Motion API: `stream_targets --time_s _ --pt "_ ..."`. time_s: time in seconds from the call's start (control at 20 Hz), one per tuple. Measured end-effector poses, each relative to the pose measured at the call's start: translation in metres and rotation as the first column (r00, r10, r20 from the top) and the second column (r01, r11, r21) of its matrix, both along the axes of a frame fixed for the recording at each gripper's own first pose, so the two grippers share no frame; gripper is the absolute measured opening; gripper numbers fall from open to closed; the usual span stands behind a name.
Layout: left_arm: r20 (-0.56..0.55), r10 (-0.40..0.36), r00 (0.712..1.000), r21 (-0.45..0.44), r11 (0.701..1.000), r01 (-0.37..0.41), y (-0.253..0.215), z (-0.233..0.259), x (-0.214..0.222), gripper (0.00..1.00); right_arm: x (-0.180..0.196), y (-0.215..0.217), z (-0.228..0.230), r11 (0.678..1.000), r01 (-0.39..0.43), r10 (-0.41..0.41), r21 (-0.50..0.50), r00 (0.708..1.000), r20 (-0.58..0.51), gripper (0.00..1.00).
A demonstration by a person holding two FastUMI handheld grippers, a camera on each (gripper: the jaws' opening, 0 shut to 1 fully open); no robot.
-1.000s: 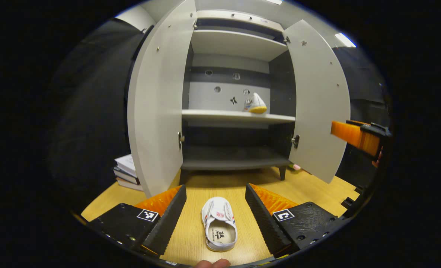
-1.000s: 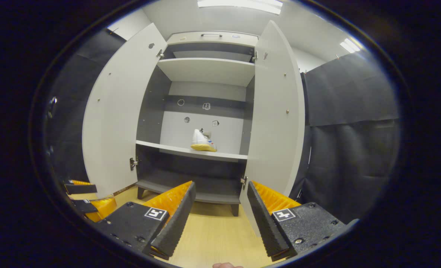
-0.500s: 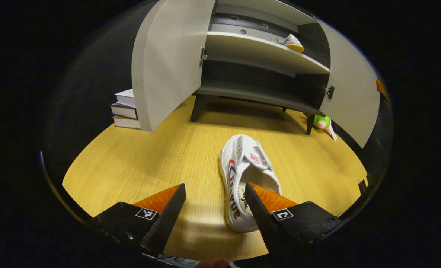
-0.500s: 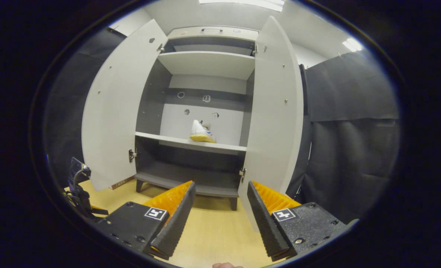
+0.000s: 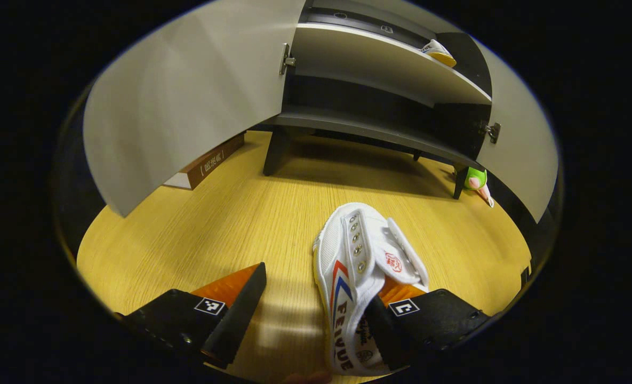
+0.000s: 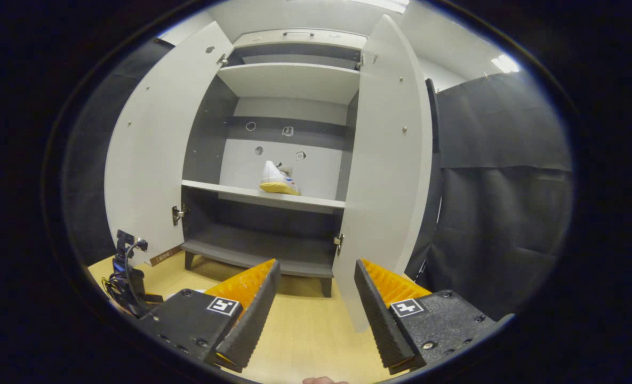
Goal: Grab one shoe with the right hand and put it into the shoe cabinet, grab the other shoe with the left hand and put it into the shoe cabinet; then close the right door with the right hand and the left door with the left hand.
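A white shoe (image 5: pixel 366 261) with straps and red and blue stripes lies on the wooden floor (image 5: pixel 214 224) in front of the open shoe cabinet (image 5: pixel 369 128). My left gripper (image 5: pixel 308 314) is open and low over it. The shoe's near side wall stands between the fingers, and the right finger (image 5: pixel 385 325) is partly hidden behind that wall. The other white shoe (image 6: pixel 277 178), with a yellow sole, rests on the cabinet's middle shelf (image 6: pixel 262 197); it is also in the left gripper view (image 5: pixel 439 52). My right gripper (image 6: pixel 313 314) is open and empty, held back from the cabinet.
Both doors are swung wide: the left door (image 5: pixel 188 101) (image 6: pixel 145 160) and the right door (image 6: pixel 390 176) (image 5: pixel 518 154). A brown book (image 5: pixel 209 162) lies under the left door. A green toy (image 5: pixel 474 178) sits by the cabinet's right leg. A black device with a cable (image 6: pixel 126 266) is at lower left.
My left gripper has dropped and moved forward onto the shoe, whose side wall now sits between its fingers. The right gripper has drifted slightly, still open.
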State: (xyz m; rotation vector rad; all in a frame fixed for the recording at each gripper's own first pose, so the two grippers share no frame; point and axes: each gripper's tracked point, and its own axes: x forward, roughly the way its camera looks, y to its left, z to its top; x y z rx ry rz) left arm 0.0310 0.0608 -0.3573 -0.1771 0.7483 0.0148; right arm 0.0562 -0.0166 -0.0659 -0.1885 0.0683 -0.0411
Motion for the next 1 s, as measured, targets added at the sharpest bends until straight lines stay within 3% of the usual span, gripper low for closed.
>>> stream_targets --time_s 0.15,0.4,0.55,0.65,0.75,0.8,1.0 --pt "0.014 -0.004 1.0 -0.024 1.0 0.004 -0.004 0.0 0.004 0.94 0.005 -0.003 -0.003 1.0 0.01 -0.01 0.004 1.0 -0.013 0.89" --pt "0.051 -0.048 0.998 -0.057 0.997 0.051 -0.022 0.0 0.014 0.72 0.01 -0.003 -0.011 1.0 0.009 -0.009 0.006 0.999 -0.038 0.89" --pt "0.051 -0.03 0.998 -0.009 0.999 0.031 -0.011 -0.002 0.021 0.39 0.011 0.001 -0.012 1.0 -0.005 0.004 -0.005 0.999 -0.04 0.89" --pt "0.02 0.0 1.0 -0.037 0.999 0.001 -0.01 0.0 0.015 0.06 0.011 0.003 -0.013 1.0 -0.014 0.014 -0.002 0.999 -0.041 0.91" --pt "0.045 0.054 0.998 -0.016 0.998 -0.053 -0.007 0.026 0.009 0.0 0.011 0.006 -0.013 1.0 -0.021 0.021 0.0 0.999 -0.041 0.91" --pt "0.079 0.059 0.995 0.008 0.998 -0.06 -0.007 0.048 0.011 0.02 0.011 0.006 -0.014 1.0 -0.023 0.023 0.001 0.999 -0.04 0.89" --pt "0.274 -0.001 0.962 0.072 0.997 -0.02 -0.029 0.184 0.046 0.02 0.011 0.01 -0.017 0.999 -0.034 0.034 0.008 0.998 -0.046 0.89"
